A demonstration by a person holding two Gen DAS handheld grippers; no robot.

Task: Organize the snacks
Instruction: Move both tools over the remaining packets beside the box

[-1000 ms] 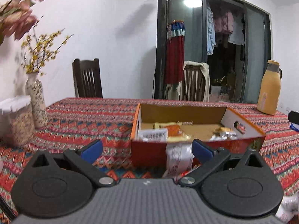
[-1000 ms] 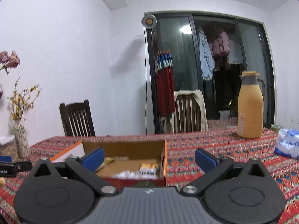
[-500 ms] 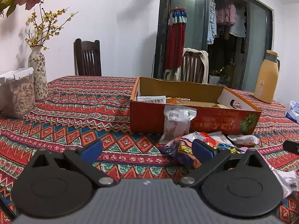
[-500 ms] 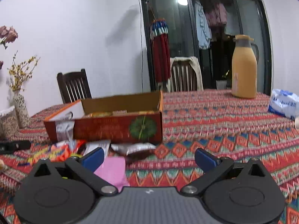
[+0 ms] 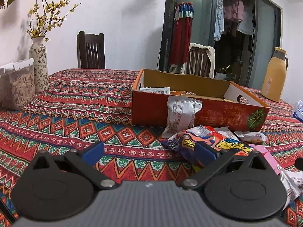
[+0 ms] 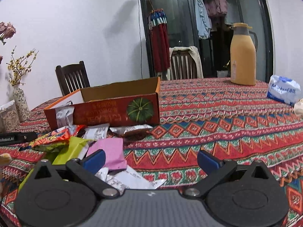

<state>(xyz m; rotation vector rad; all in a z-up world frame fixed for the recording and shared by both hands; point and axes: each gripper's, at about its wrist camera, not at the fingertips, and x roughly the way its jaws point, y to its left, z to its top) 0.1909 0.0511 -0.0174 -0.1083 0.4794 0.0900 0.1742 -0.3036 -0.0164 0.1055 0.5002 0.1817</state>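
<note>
Claws, left (image 5: 148, 152) and right (image 6: 150, 158), released, now lower over snack packets (image 6: 106, 151).

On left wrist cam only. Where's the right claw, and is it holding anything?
Observer: The right claw is open and empty, low over the red patterned tablecloth, at the right side of the snack pile.
Operator: Closest packet to it?
Observer: The flat pink packet. The claw's left fingertip overlaps it in the right view. I can't tell if they touch.
Operator: Anything in the pile I'm missing?
Observer: A lime-green packet lies right beside the pink one, next to the orange-red printed bag.
</note>
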